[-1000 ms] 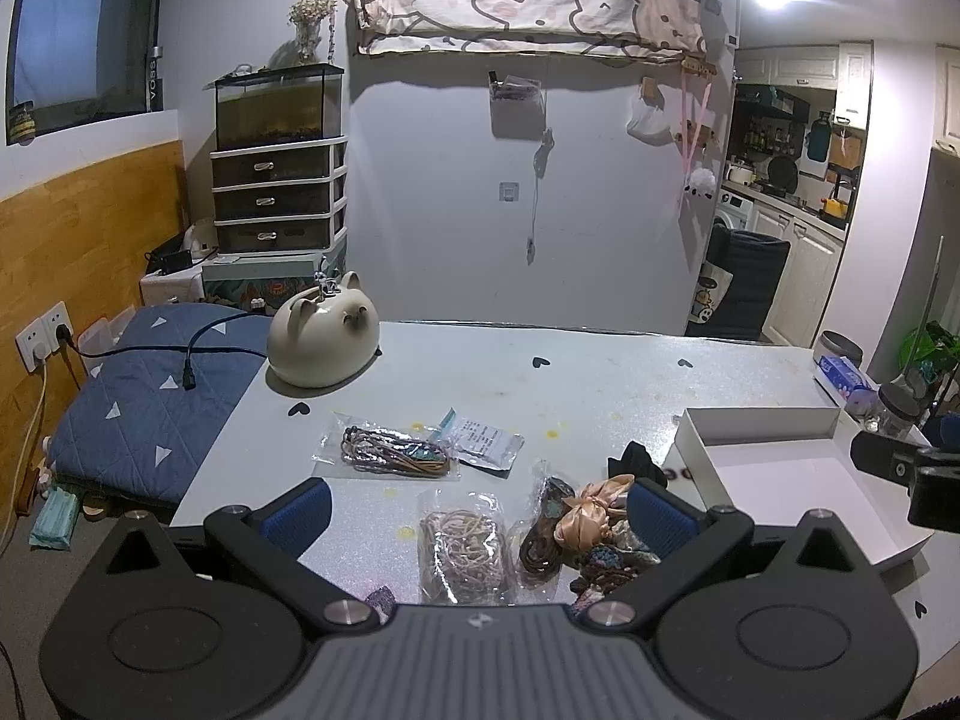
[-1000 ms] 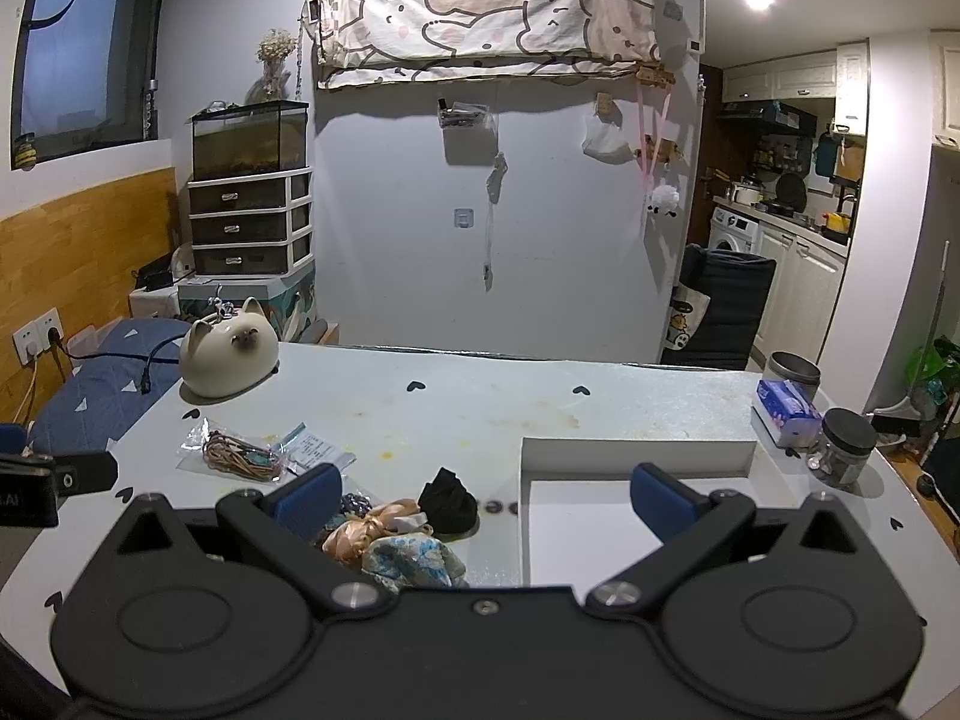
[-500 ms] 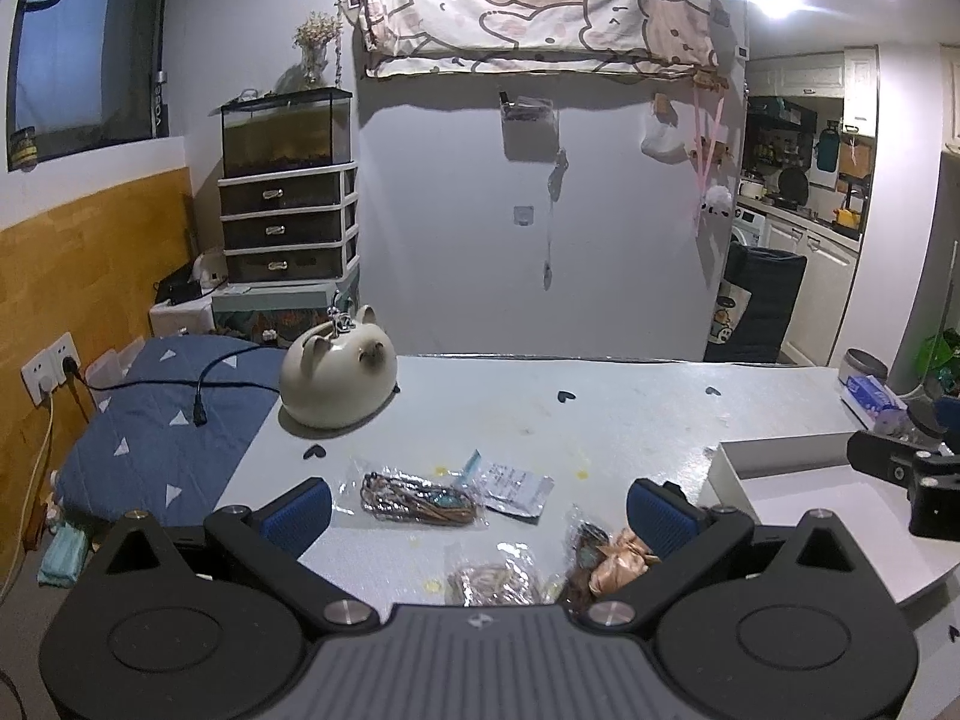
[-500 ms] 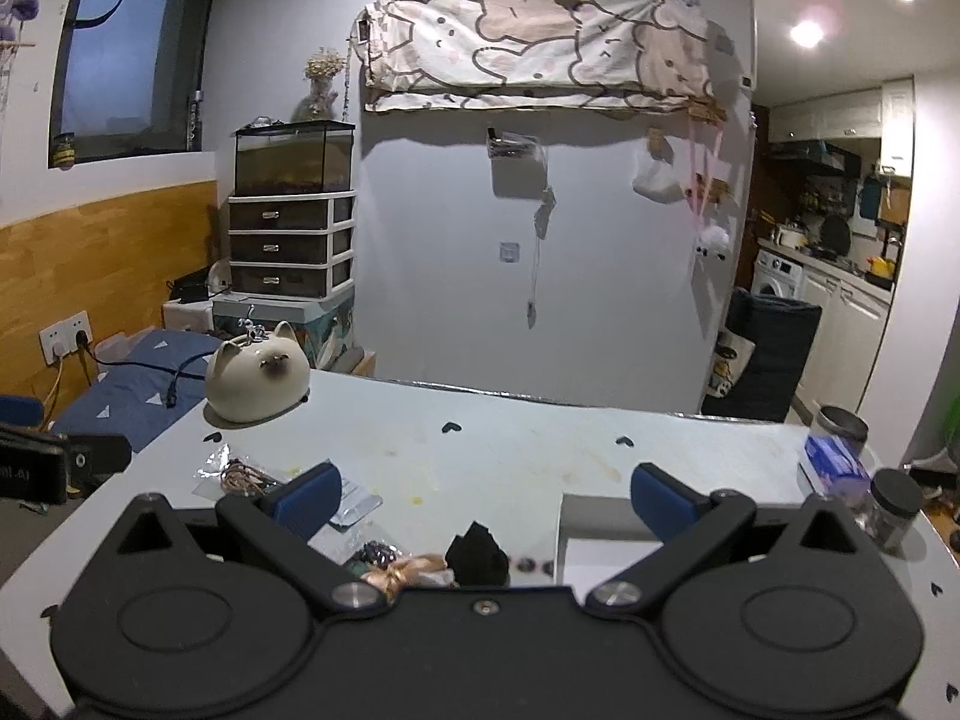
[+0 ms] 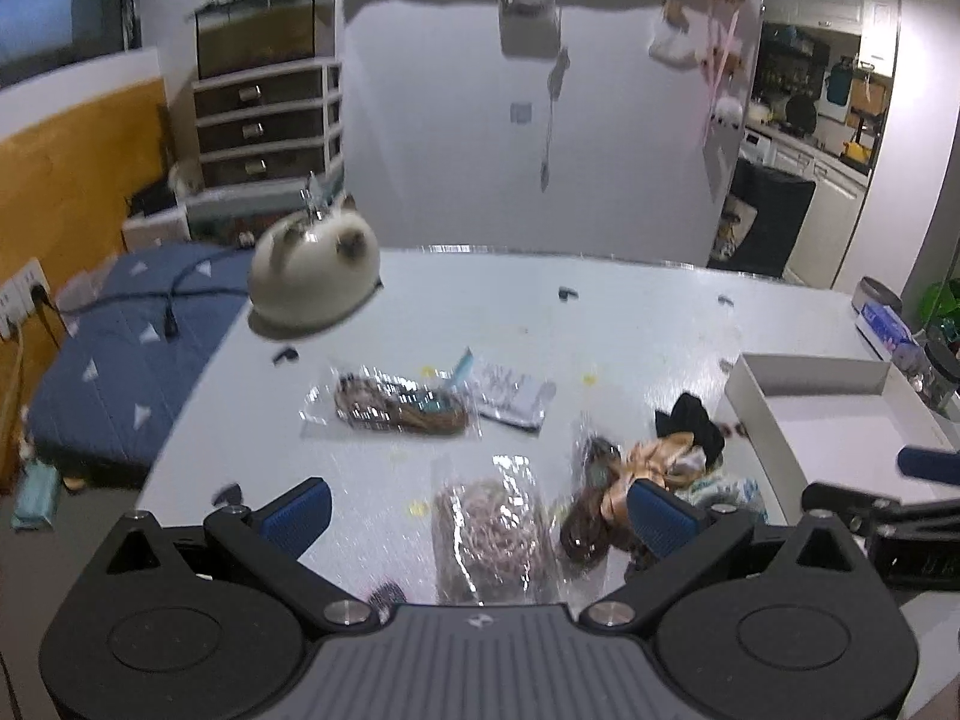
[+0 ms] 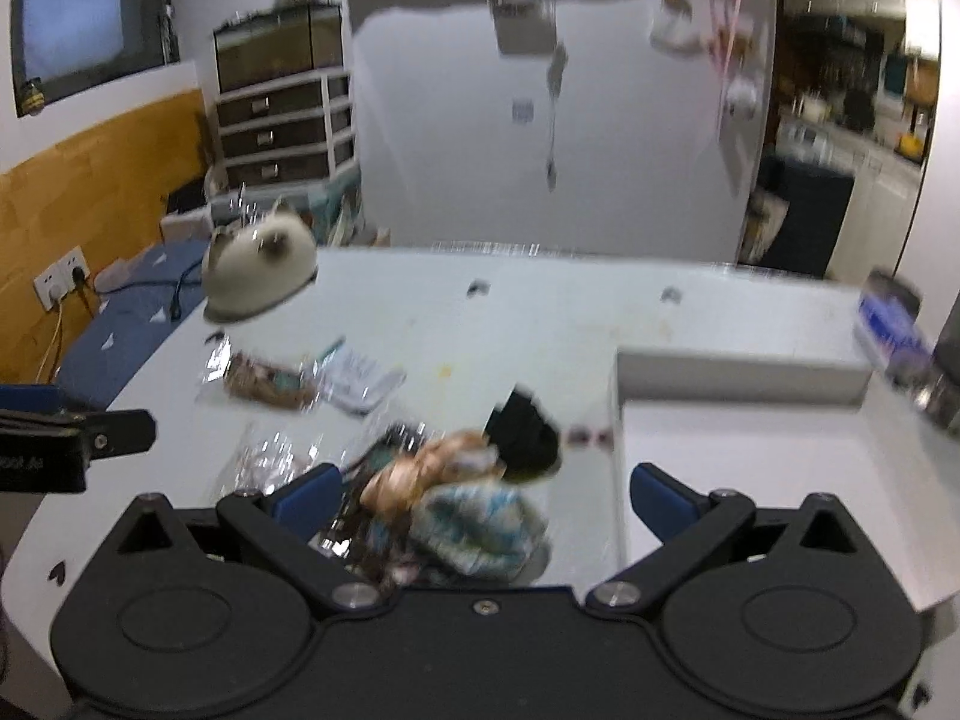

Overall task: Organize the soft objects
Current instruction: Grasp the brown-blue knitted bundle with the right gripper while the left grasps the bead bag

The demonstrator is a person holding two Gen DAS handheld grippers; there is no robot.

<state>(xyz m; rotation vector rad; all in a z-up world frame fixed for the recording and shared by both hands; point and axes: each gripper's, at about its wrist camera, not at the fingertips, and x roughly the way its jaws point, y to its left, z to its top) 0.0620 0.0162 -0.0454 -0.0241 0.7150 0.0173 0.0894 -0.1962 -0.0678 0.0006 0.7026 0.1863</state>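
Note:
A heap of soft hair ties lies near the table's front: a tan satin scrunchie (image 5: 651, 459) (image 6: 420, 471), a black one (image 5: 690, 420) (image 6: 522, 432) and a pale blue patterned one (image 6: 474, 525). Clear bags of hair bands lie beside them, one with pinkish bands (image 5: 492, 531) and one with brown bands (image 5: 399, 408). An open white box (image 5: 828, 414) (image 6: 744, 450) stands to the right. My left gripper (image 5: 477, 507) is open above the pinkish bag. My right gripper (image 6: 483, 492) is open over the scrunchie heap, holding nothing.
A cream cat-shaped pot (image 5: 315, 273) (image 6: 258, 261) sits at the table's far left corner. A small printed packet (image 5: 510, 393) lies mid-table. A tissue pack (image 5: 885, 324) and jars (image 6: 945, 390) stand at the right edge. A blue bed (image 5: 120, 354) lies left of the table.
Both grippers have tipped back down toward the table after rising half a second ago. The scrunchies and bags again lie between the fingers. Nothing was grasped.

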